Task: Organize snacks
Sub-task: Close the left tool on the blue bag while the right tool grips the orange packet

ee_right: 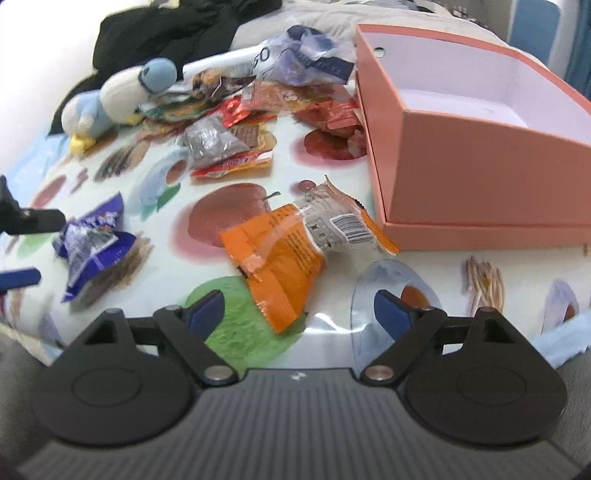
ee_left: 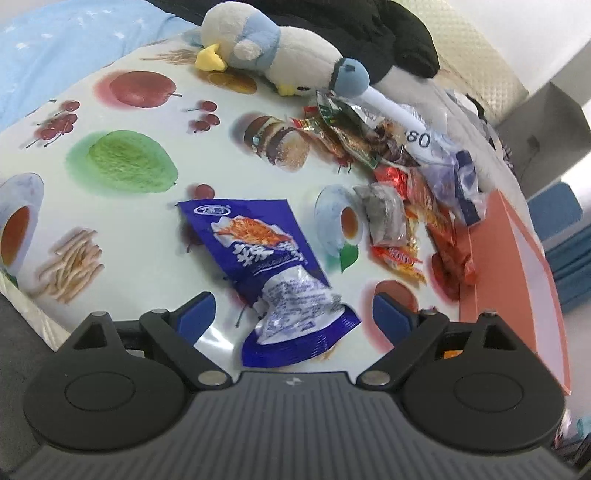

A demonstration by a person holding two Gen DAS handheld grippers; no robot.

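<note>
Left gripper (ee_left: 293, 314): jaws spread wide, pinching nothing; the blue snack packet (ee_left: 267, 273) lies flat on the worktop with its crumpled lower end between the blue pads, neither pad touching it.
Right gripper (ee_right: 299, 312): jaws likewise spread and empty; the orange snack packet (ee_right: 295, 254) lies just ahead of them, its near corner between the pads.
Key relation: each packet lies closest to its own gripper. The blue one's long axis runs from near right to far left; the orange one runs from the near corner up to the right, towards the pink box (ee_right: 480, 162).
Middle distance: a loose heap of mixed wrappers (ee_right: 236, 144) lies well apart from both grippers, beside the box's left wall.
Box: open-topped, apparently empty, likely the destination.
Far edge: a plush duck (ee_left: 258, 48) and dark clothing (ee_left: 369, 33).
Surface: a glossy fruit-printed cloth (ee_left: 129, 162) covers the worktop.
</note>
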